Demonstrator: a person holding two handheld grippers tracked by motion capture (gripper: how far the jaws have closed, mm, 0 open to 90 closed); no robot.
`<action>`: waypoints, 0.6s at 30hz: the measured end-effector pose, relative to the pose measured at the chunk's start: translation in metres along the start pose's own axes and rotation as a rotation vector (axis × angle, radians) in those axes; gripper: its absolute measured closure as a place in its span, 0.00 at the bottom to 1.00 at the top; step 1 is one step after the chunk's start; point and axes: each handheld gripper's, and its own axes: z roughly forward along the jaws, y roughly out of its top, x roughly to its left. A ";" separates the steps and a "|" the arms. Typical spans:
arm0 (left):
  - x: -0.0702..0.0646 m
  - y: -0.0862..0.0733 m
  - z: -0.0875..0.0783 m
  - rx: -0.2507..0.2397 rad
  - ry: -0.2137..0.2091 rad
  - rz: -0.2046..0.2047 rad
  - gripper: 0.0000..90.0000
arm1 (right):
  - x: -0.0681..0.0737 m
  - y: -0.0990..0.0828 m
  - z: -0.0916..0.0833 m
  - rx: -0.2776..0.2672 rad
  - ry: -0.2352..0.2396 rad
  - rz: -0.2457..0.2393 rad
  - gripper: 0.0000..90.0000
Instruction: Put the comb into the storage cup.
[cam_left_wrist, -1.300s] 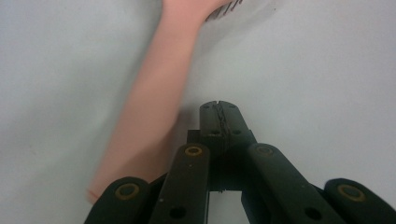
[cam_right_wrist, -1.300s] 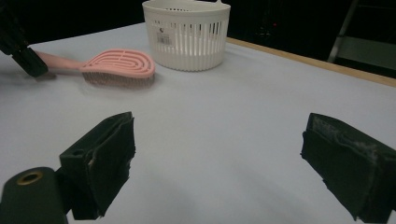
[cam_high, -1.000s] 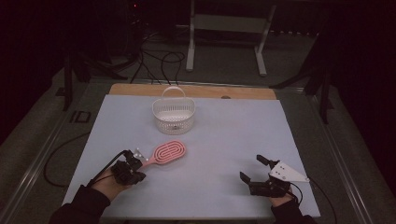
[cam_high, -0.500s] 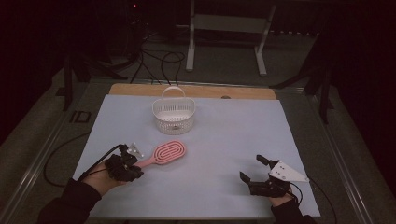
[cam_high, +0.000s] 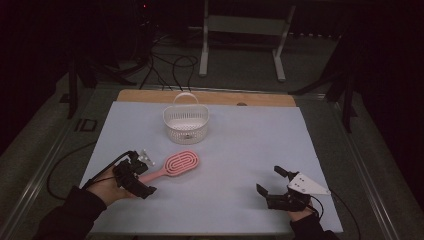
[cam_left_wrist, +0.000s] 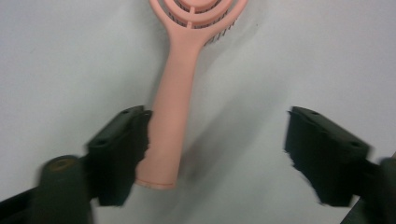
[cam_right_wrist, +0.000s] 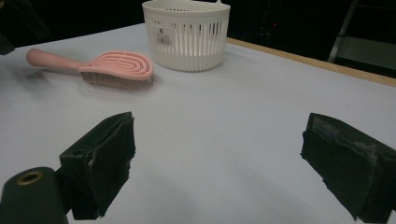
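Landmark: the white basket (cam_high: 185, 125) stands upright on the counter (cam_high: 250, 150), toward its far edge.
Hairbrush: the pink hairbrush (cam_high: 172, 166) lies flat on the counter, just nearer you than the basket and apart from it; its head points toward the basket and its handle runs away from it toward your left hand.
Left tongs: your left tongs (cam_left_wrist: 217, 149) have just been opening and now stand wide; the handle end lies between the jaws, with one pad right against its side and the other well clear, so nothing is gripped.
Right tongs: your right tongs (cam_right_wrist: 217, 163) are wide open and hold nothing, well off to the basket's right and nearer you, low over bare counter.
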 end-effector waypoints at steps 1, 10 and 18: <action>0.002 0.002 -0.001 0.002 -0.040 0.012 0.04 | 0.000 0.000 0.000 0.001 -0.001 -0.002 0.11; 0.007 0.012 -0.003 -0.032 -0.052 0.061 0.00 | 0.000 0.000 0.000 0.001 0.001 0.001 0.11; 0.013 0.022 0.005 -0.011 -0.074 0.114 0.00 | 0.000 0.000 0.001 0.002 0.002 0.001 0.11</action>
